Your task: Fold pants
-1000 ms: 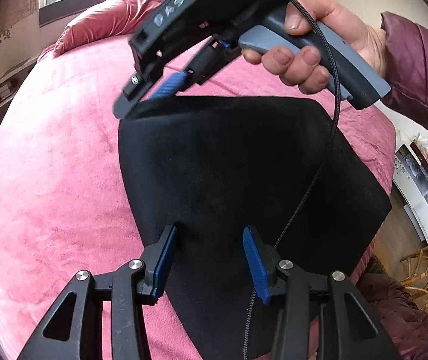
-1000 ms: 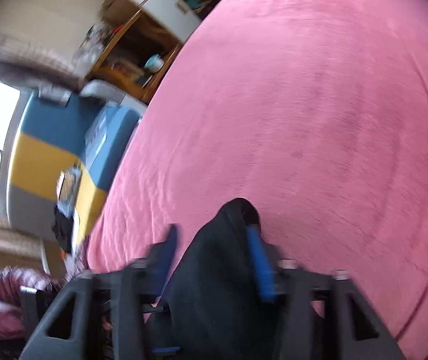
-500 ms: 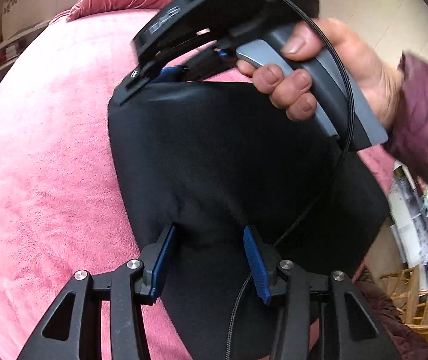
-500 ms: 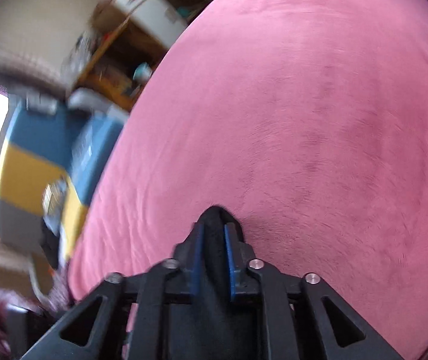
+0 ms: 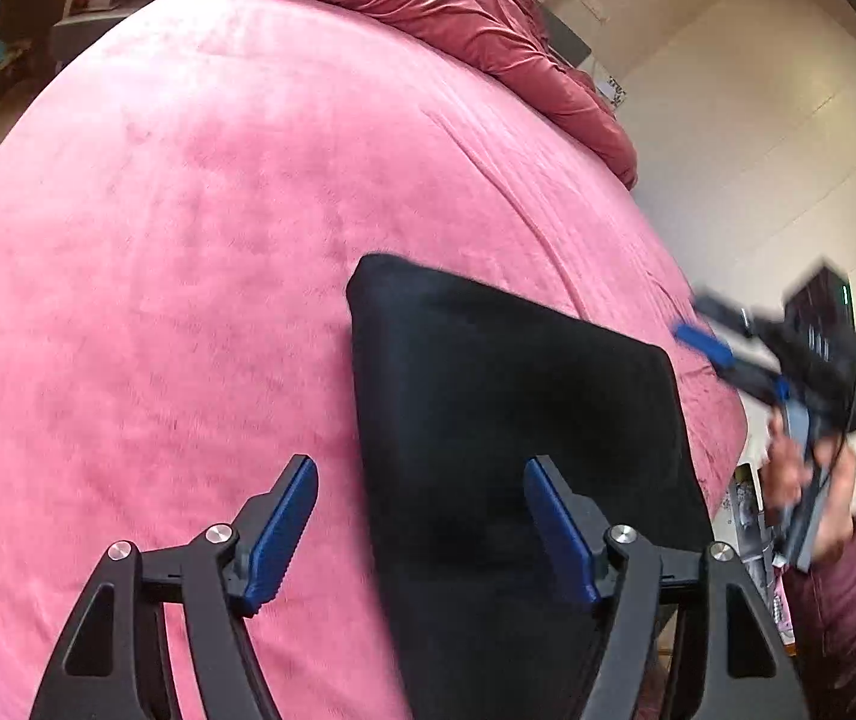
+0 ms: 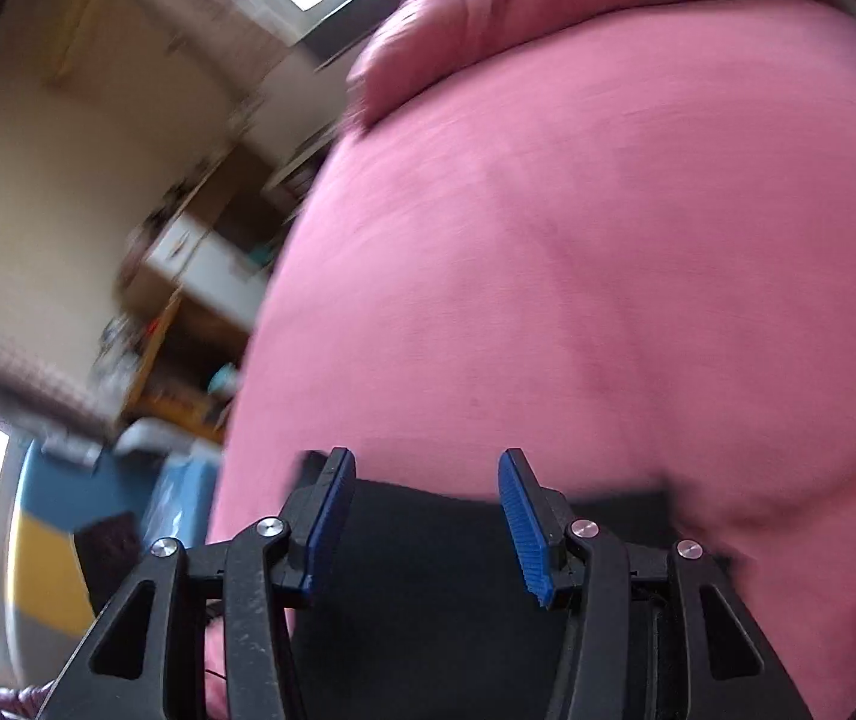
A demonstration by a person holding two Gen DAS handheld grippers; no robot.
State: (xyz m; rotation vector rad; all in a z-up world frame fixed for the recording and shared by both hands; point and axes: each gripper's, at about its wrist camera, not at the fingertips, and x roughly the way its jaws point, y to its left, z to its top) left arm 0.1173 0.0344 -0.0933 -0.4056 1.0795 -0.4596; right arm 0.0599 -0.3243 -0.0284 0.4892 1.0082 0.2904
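Both tongs are letting go: the left tongs [image 5: 419,531], at the bottom of the left wrist view, have their blue-padded jaws opening wide, one pad over bare bedding and the other over cloth, pressing nothing; the right tongs [image 6: 425,525] are also opening, with dark fabric showing below and between the pads but no pinch on it. In the left wrist view the right tongs appear again, blurred, off the right edge of the bed in a hand [image 5: 812,480] with a maroon quilted sleeve [image 5: 842,612]. The black soft fabric pants [image 5: 512,420] lie as a compact, roughly rectangular folded stack on the pink plush bed cover [image 5: 188,240], in the lower right of that frame, close to the bed's near edge, with a crumpled darker red quilt [image 5: 458,30] well apart at the upper edge. The step in hand looks like the release after a fold, and the task seems near its end. To do it well, the pads should clear the cloth fully before the hands draw off, so no layer is dragged or flipped open. Lifting away is better than sliding across the top. If a corner has sprung up, a light press with a flat pad would settle it. The stack sits near the edge, so any sideways tug risks pulling it off.
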